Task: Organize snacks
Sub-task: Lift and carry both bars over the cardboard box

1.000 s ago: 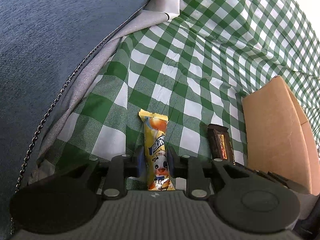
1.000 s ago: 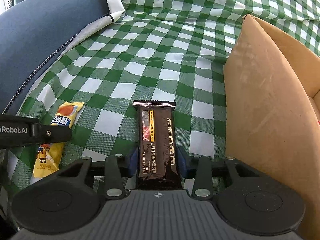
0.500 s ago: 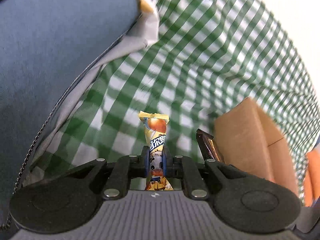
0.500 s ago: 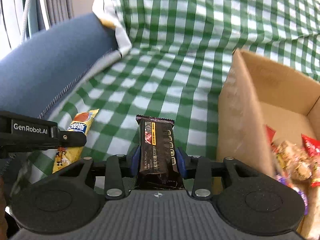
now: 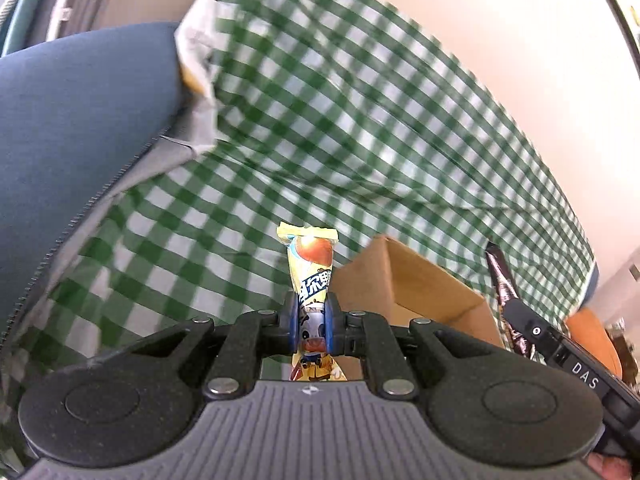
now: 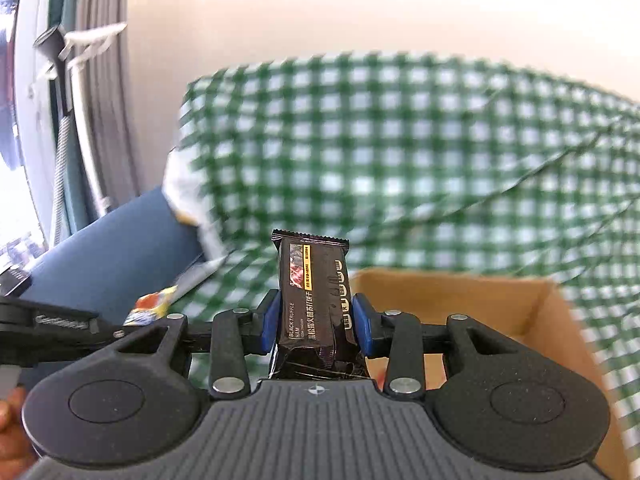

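Right wrist: cardboard box (image 6: pixel 532 308) open, contents hidden behind claw (image 6: pixel 316 322).

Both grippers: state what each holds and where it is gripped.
Left gripper pinches the yellow snack stick near its lower half; right gripper clamps the black bar across its middle.

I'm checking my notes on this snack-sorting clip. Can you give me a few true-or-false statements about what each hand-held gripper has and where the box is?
1. The left hand-held gripper is shut on the yellow snack packet. True.
2. The right hand-held gripper is open and holds nothing. False: it is shut on the black snack bar.
3. The cardboard box is closed with its flaps down. False: it is open at the top.
4. A green checked cloth lies behind the box. True.
5. The yellow packet lies flat on the cloth. False: it is gripped and lifted.
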A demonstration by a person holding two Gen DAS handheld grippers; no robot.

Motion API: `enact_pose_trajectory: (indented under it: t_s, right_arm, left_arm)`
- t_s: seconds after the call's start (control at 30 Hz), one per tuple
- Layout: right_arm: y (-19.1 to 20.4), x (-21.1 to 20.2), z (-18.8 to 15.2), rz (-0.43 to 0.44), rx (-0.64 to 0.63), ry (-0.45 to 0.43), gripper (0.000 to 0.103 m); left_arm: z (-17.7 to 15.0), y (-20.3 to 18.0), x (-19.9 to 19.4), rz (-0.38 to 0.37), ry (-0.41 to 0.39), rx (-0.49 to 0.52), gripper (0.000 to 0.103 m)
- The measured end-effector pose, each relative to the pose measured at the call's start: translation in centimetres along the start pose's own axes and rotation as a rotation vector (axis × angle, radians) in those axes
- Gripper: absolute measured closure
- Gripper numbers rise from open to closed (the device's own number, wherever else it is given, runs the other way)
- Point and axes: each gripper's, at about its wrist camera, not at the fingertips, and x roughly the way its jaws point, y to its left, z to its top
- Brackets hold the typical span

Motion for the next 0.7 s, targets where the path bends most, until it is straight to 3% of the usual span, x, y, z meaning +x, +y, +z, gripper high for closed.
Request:
enact_pose_trajectory:
  t_s: [0.27, 0.5, 0.63, 0.7]
  right_arm:
    - [-7.1, -2.1, -2.3, -0.12, 0.149, -0.021, 0.063]
    - [-10.0, -3.0, -2.9, -0.183, 0.179, -0.032, 0.063]
    - [-10.8, -3.5, -3.3, -0.214, 0.183, -0.033, 0.063]
    - [-11.2, -3.9, -3.6, -0.232, 0.171, -0.035, 0.063]
  left_arm:
    - [-0.9, -4.4, 1.7, -0.04, 0.017, 0.081, 0.09]
    - [-0.5, -10.7, 2.9, -0.172, -0.006, 0.204, 0.09]
    - [-2.9, -12.3, 3.2, -0.286, -0.053, 0.291, 0.09]
    - [-4.2, -12.2, 3.8, -0.298, -0.01, 0.301, 0.09]
